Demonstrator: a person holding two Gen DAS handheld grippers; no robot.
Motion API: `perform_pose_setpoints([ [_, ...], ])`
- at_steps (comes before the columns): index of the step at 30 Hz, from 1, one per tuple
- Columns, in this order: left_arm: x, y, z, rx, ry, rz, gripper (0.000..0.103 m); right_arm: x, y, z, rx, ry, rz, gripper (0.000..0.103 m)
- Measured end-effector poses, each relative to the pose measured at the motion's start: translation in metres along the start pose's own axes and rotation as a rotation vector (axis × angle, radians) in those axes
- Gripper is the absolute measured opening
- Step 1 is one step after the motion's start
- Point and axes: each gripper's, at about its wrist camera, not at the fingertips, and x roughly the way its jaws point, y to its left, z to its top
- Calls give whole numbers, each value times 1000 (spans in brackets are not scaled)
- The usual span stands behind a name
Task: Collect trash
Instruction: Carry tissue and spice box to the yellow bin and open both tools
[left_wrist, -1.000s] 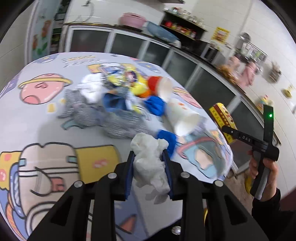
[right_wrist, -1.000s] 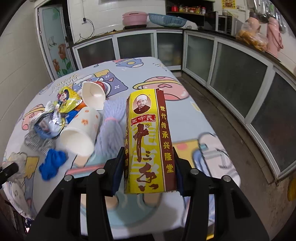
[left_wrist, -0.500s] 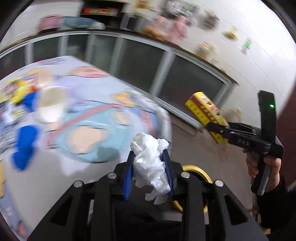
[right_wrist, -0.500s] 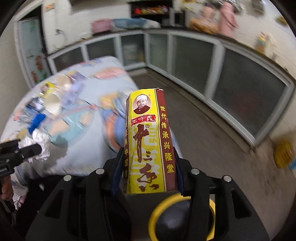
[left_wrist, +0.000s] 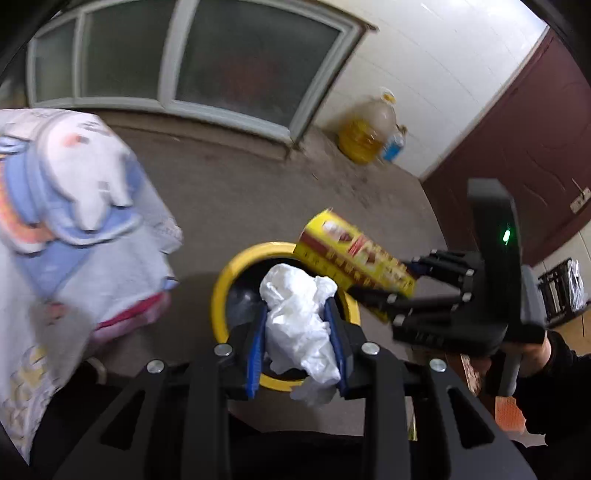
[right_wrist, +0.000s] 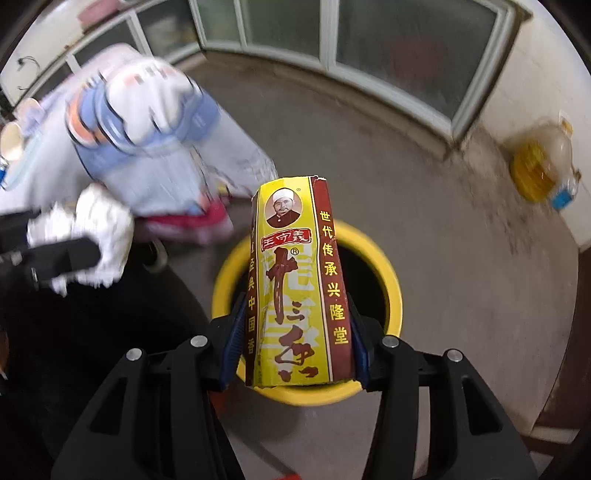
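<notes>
My left gripper (left_wrist: 298, 339) is shut on a crumpled white tissue (left_wrist: 297, 321), held over the yellow-rimmed trash bin (left_wrist: 221, 291) on the floor. My right gripper (right_wrist: 295, 339) is shut on a tall yellow and maroon carton (right_wrist: 295, 280), which points down at the same yellow-rimmed bin (right_wrist: 391, 295). In the left wrist view the right gripper (left_wrist: 406, 284) comes in from the right with the carton (left_wrist: 354, 254) tilted over the bin's rim. In the right wrist view the left gripper (right_wrist: 79, 254) shows at the left edge with the tissue (right_wrist: 99, 229).
The table's cartoon-print cloth (left_wrist: 74, 229) hangs at the left, close to the bin. A yellow oil jug (left_wrist: 365, 133) and a small blue bottle (left_wrist: 393, 146) stand by the tiled wall. Glass-fronted cabinets (left_wrist: 221, 62) line the back. A dark red door (left_wrist: 524, 155) is on the right.
Both grippers have swung away from the table and tipped downward, bringing the tissue and the carton over the yellow bin. Each keeps hold of its item.
</notes>
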Motion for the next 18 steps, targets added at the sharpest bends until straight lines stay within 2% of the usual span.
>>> perform_pose_setpoints([
  [3, 31, -3, 10, 7, 63, -17, 29, 18, -6, -11, 24, 51, -5, 47],
  [7, 59, -7, 16, 15, 101, 5, 31, 38, -18, -22, 51, 99, -30, 50],
  [8, 63, -7, 14, 7, 109, 11, 41, 42, -21, -23, 49, 105, -34, 51],
  [9, 66, -5, 15, -4, 114, 11, 58, 45, -20, -22, 52, 108, -43, 58],
  [10, 66, -7, 18, -17, 112, 10, 69, 48, -22, -24, 54, 109, -60, 69],
  [11, 65, -4, 18, -35, 99, 11, 83, 51, -23, -23, 57, 111, -75, 71],
  [15, 52, 15, 16, -115, 54, -13, 87, 51, -38, -28, 99, 128, -120, 72],
  [18, 18, 26, 11, -145, -42, -20, 89, 34, -45, -21, 126, 65, -144, 72],
])
